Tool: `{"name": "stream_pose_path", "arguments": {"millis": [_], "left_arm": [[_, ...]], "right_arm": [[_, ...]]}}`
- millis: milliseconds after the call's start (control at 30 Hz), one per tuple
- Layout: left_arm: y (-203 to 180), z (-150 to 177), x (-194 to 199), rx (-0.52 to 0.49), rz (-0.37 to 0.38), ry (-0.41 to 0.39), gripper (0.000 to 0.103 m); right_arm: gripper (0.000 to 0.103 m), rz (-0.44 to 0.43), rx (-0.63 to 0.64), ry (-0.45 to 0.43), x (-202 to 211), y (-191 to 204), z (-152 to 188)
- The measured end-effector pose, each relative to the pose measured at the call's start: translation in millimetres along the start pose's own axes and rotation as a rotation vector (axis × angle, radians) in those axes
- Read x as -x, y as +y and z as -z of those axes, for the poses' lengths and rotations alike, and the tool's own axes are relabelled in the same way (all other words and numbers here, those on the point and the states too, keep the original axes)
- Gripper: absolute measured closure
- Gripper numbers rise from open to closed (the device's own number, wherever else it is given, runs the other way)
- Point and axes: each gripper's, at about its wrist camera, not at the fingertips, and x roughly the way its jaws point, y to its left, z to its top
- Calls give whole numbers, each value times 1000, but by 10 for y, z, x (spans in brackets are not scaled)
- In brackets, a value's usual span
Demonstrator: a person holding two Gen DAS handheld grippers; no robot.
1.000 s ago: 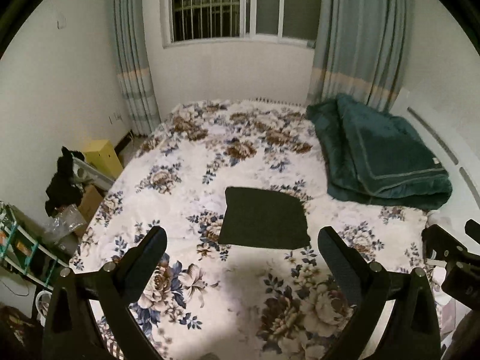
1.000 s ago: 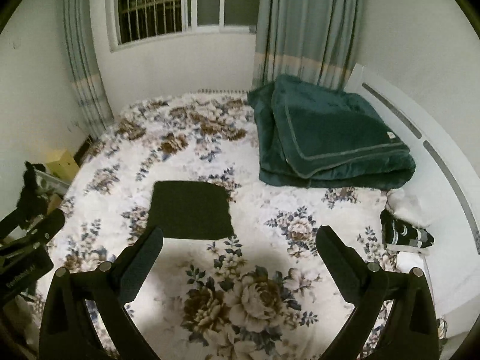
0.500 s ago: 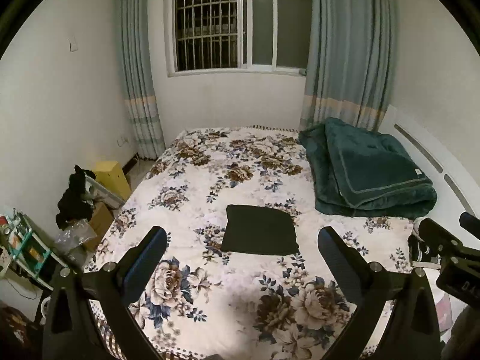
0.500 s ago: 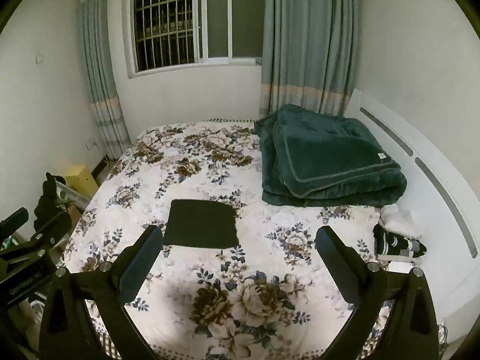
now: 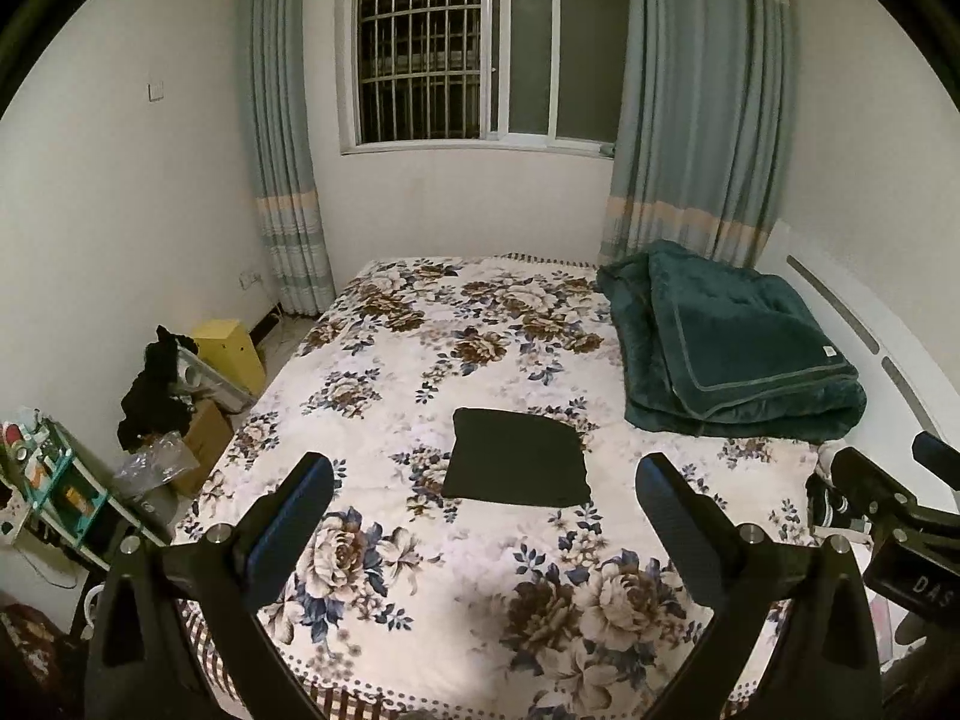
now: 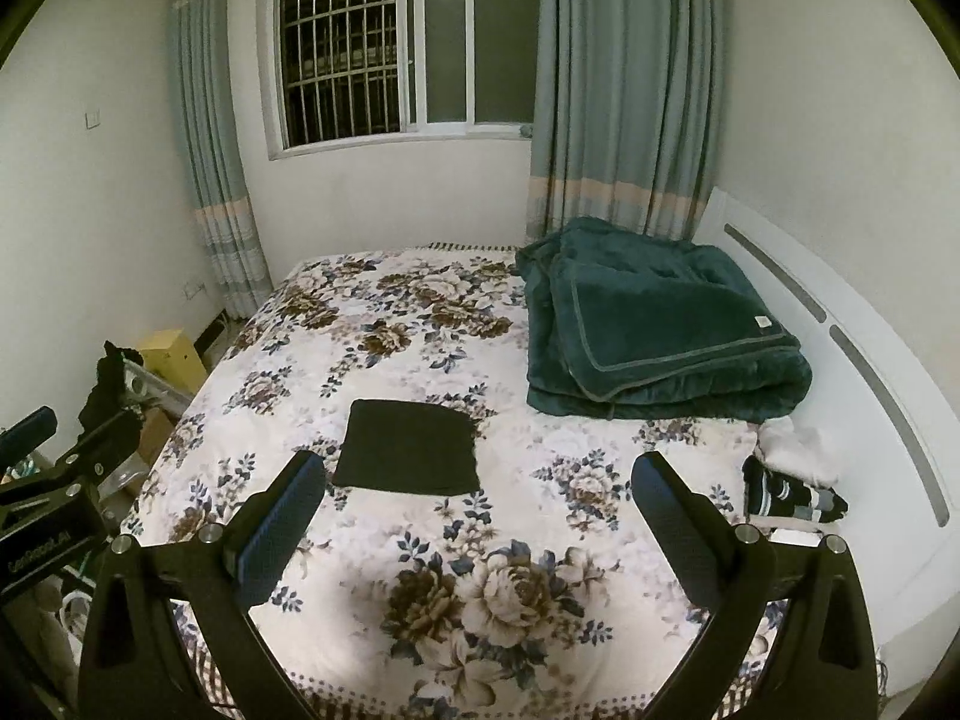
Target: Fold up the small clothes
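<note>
I hold my left gripper (image 5: 483, 507) and my right gripper (image 6: 479, 504) spread wide and empty above the near end of the floral-printed white bedspread (image 5: 420, 576), while the small dark folded rectangular garment (image 5: 515, 465) lies flat mid-bed, apart from both, near the folded dark-green plush blanket (image 6: 654, 330).

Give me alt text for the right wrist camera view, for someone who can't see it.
A dark folded garment lies flat on a floral bedspread, beyond the open, empty right gripper. A folded green blanket sits at the right by the white headboard, with a curtained window behind.
</note>
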Motion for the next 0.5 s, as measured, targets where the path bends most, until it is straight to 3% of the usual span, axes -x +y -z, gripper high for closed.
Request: {"name": "stream_pose_path", "arguments": {"millis": [500], "left_arm": [[-66,-16,152,4,-10,-4,0]], "right_arm": [[0,-39,35,-13,86,-46,-191]]}}
